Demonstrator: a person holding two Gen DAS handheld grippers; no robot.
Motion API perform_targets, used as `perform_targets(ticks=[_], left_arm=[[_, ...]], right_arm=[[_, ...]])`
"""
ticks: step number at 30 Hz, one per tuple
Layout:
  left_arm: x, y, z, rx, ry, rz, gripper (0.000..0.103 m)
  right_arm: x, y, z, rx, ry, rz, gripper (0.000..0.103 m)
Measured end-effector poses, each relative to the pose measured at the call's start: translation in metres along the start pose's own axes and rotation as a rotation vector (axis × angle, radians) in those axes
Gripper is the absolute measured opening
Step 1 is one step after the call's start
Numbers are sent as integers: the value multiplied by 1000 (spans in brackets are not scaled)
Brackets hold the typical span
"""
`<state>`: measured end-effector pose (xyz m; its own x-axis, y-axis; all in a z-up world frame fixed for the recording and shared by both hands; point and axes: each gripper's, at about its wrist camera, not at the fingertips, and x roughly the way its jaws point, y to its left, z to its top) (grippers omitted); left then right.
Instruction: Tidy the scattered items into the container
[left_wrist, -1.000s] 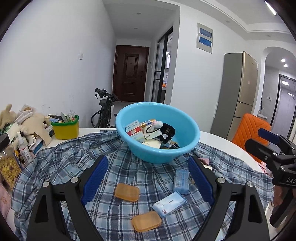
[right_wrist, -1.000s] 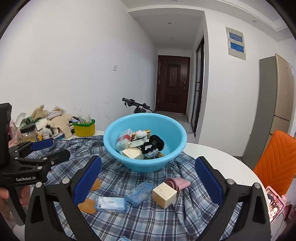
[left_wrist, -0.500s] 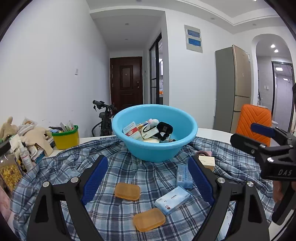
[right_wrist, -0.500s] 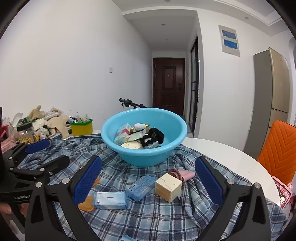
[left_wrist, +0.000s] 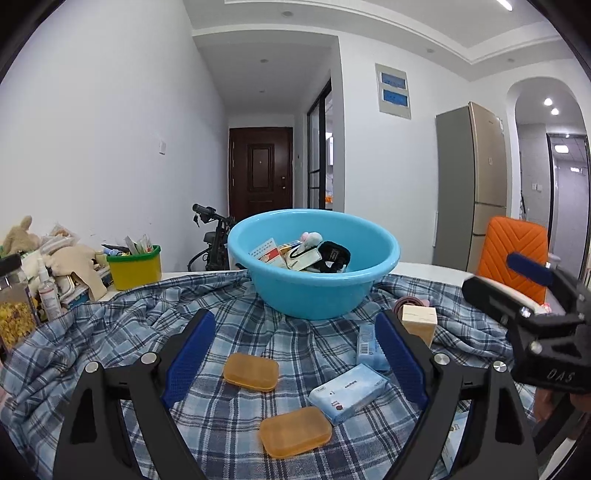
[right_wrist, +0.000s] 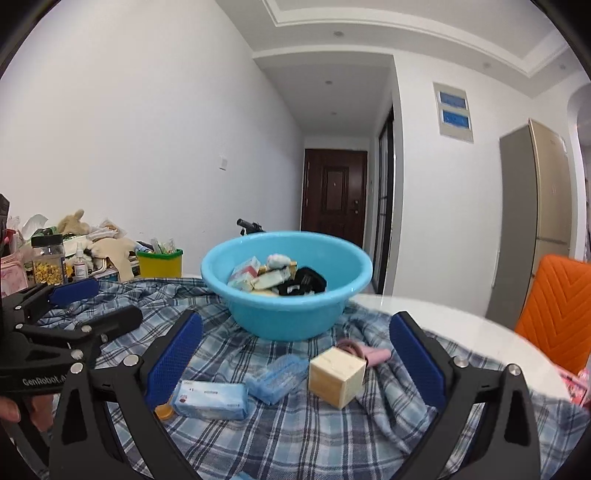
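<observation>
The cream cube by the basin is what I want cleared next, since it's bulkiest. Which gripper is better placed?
Right, probably. The cream cube lies between the open right gripper fingers, just ahead. For the left gripper, also open, it sits beyond its right finger, with the orange cases nearer.

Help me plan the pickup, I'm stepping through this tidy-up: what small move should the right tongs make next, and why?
Probably ease the right tongs forward and down over the cream cube. Both tongs are open and empty, the cube sits almost centred between the right fingers on the plaid cloth, and it stands tall enough to grip easily. The blue basin is just behind it.
</observation>
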<state>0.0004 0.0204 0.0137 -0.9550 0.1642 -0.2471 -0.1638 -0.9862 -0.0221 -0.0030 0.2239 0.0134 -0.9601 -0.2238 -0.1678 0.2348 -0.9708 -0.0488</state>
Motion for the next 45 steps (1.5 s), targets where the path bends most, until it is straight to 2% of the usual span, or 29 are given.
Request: perform_targets(ticks=[10, 17, 19, 45], left_arm=[[3, 5, -8, -8, -26, 31, 90], [13, 7, -11, -17, 26, 60, 90], [14, 6, -11, -10, 33, 83, 90], [16, 8, -13, -16, 36, 90, 90]], right_arm=[[6, -7, -10, 33, 24, -3, 102], [24, -13, -15, 58, 136, -25, 102], [22, -13, -15, 59, 129, -28, 102], [24, -12, -16, 57, 140, -38, 103]])
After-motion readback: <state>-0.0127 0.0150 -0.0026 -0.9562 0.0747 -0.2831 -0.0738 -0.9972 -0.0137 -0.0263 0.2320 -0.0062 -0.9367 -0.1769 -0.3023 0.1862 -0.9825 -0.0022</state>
